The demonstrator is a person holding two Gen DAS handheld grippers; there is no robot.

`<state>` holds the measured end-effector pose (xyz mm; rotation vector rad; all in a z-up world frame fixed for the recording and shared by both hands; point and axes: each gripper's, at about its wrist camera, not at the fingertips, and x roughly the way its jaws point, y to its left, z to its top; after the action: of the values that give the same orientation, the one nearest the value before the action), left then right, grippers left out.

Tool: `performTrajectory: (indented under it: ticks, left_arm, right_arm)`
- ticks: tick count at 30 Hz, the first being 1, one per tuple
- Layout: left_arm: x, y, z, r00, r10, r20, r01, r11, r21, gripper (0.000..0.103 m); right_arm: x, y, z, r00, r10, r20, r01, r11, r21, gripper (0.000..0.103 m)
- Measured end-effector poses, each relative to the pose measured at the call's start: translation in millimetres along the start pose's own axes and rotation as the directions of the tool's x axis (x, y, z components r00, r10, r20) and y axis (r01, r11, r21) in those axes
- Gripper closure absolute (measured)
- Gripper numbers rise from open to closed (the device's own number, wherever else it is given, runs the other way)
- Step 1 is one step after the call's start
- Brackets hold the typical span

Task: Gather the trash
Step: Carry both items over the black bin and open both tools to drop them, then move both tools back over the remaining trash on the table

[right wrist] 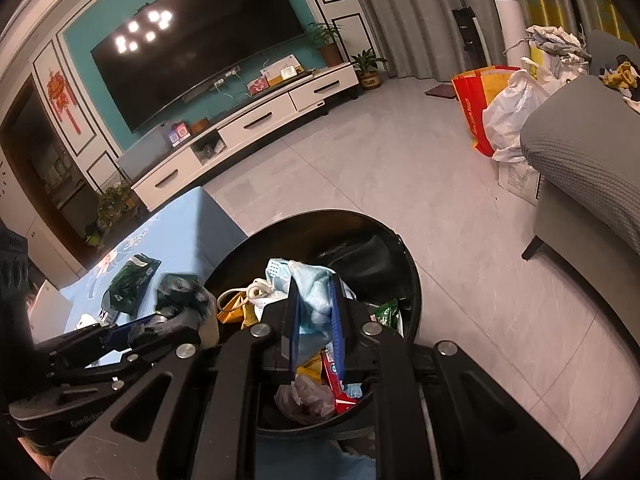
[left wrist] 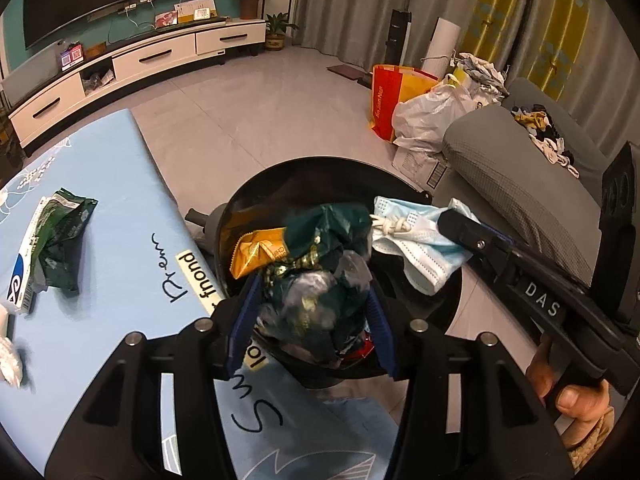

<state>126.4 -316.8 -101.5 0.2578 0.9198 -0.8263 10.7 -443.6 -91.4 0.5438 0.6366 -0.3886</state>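
Observation:
A round black trash bin (left wrist: 296, 168) stands on the floor beside a table with a light blue cloth (left wrist: 120, 184). My left gripper (left wrist: 312, 300) is shut on a dark green crumpled wrapper (left wrist: 320, 264) and holds it over the bin. My right gripper (right wrist: 316, 320) is shut on a light blue face mask (right wrist: 316, 292) above the bin (right wrist: 360, 232); the mask also shows in the left wrist view (left wrist: 416, 240). A gold wrapper (left wrist: 256, 252) lies in the bin. Another green wrapper (left wrist: 60, 236) and a white-blue packet (left wrist: 24, 280) lie on the table.
A grey sofa (left wrist: 520, 168) stands right of the bin, with a white plastic bag (left wrist: 428, 120) and a red-yellow bag (left wrist: 388, 100) behind it. A white TV cabinet (left wrist: 140, 60) lines the far wall. White crumpled paper (left wrist: 8, 356) lies at the table's left edge.

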Motion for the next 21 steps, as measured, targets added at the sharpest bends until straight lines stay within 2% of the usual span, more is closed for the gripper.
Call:
performTrajectory:
  ticks: [3,6,8,13,21]
  left_arm:
    - [1.3,1.3,0.8,1.0,0.001,0.004,-0.001,1.0,-0.003,0.047]
    - [0.4,3.5,1.1,1.0,0.004,0.011,-0.004,1.0,-0.01,0.038]
    - [0.9,-0.2,1.5,1.0,0.007,0.014,-0.007,1.0,-0.013,0.037]
    - [-8.7,3.5,-1.9,0.999,0.018,0.032,-0.017,1.0,-0.025,0.028]
    - [-35.9,11.2,-15.3,0.996,0.06,0.066,-0.056,0.997,-0.051,0.01]
  right_arm:
    - [3.6,-1.9,2.2,1.0,0.007,-0.006,-0.007,1.0,0.01,0.082]
    - [3.7,-2.8,2.9,1.0,0.008,-0.003,-0.008,1.0,0.019,0.072]
    - [3.6,-4.5,3.2,1.0,0.011,-0.005,-0.011,1.0,0.027,0.062]
    - [-1.4,-6.8,3.4,1.0,0.014,-0.002,-0.014,0.999,0.045,0.057]
    - [-17.7,3.6,2.1,1.0,0.022,0.005,-0.022,0.999,0.03,0.036]
